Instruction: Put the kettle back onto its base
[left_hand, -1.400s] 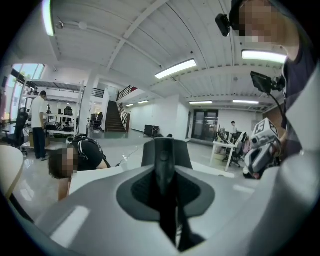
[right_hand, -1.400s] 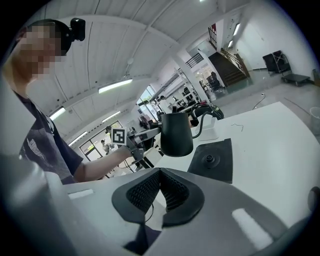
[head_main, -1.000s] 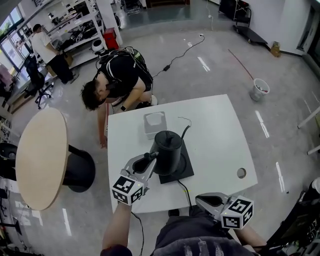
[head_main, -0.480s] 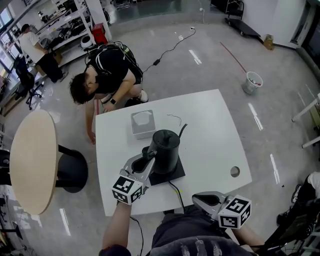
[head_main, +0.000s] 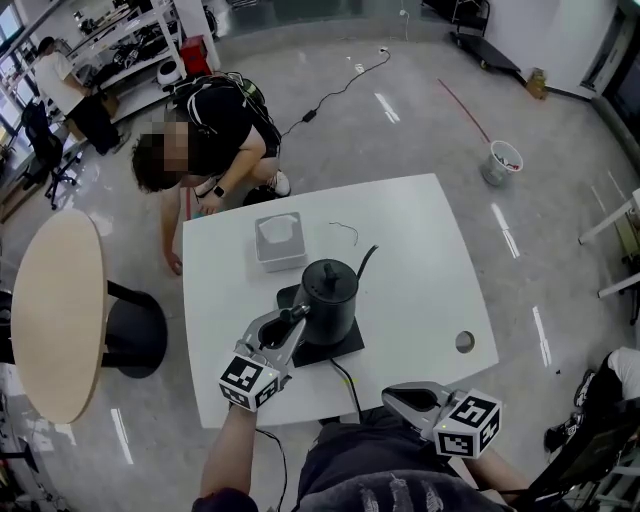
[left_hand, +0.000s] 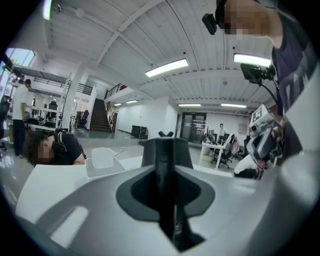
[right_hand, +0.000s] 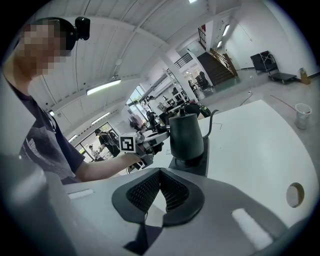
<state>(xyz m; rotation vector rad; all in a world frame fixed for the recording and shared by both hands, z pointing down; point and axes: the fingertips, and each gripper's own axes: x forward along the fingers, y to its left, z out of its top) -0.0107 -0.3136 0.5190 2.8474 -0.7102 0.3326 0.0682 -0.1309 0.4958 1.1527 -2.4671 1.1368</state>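
Note:
A black gooseneck kettle (head_main: 328, 296) stands over its square black base (head_main: 343, 342) in the middle of the white table (head_main: 420, 250). Whether it rests fully on the base I cannot tell. My left gripper (head_main: 295, 316) comes in from the near left and is shut on the kettle's handle. In the left gripper view the handle runs between the jaws (left_hand: 165, 172), with the kettle body (left_hand: 167, 149) right behind. My right gripper (head_main: 392, 392) hangs at the table's near edge, shut and empty (right_hand: 159, 172). It looks at the kettle (right_hand: 186, 135) and the base (right_hand: 197, 164).
A white square box (head_main: 280, 240) sits behind the kettle, with a thin wire (head_main: 345, 232) beside it. The base's cord (head_main: 345, 385) drops over the near edge. The table has a round hole (head_main: 465, 342) at the right. A person (head_main: 210, 130) crouches at the far left corner, beside a round wooden table (head_main: 55, 310).
My left gripper has sunk a little with the kettle toward the base. The head view has shifted slightly. The right gripper has hardly moved.

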